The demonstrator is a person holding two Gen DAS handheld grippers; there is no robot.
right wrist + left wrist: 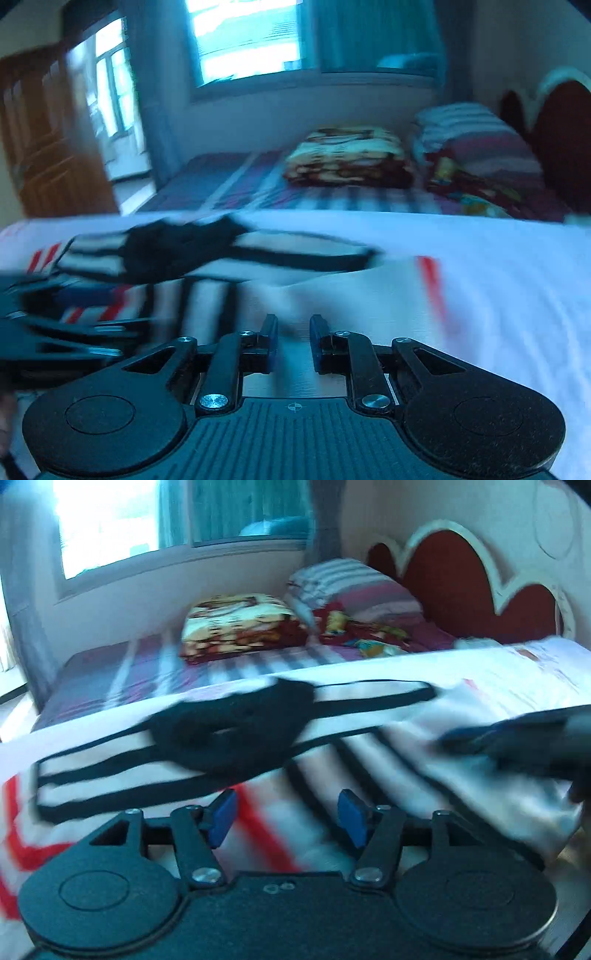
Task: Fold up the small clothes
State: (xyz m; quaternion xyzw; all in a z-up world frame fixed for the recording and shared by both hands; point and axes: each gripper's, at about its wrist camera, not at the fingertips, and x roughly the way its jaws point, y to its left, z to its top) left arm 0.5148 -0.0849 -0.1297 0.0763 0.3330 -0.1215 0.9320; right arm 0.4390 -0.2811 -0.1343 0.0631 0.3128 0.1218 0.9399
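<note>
Bright window (pixel 107 524) behind bed's red headboard (pixel 447 576)

Bed (pixel 92 672), white cover (pixel 517 679), striped garment (pixel 229 734), folded blanket (pixel 240 627), pillow (pixel 351 587)

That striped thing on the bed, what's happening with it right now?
A person with tongs in each hand is folding a small black-and-white striped garment laid on a white cloth over the bed. The left tongs are open above the near edge and hold nothing. The right tongs are also parted; motion blur hides whether they touch fabric. A folded blanket lies farther back.
</note>
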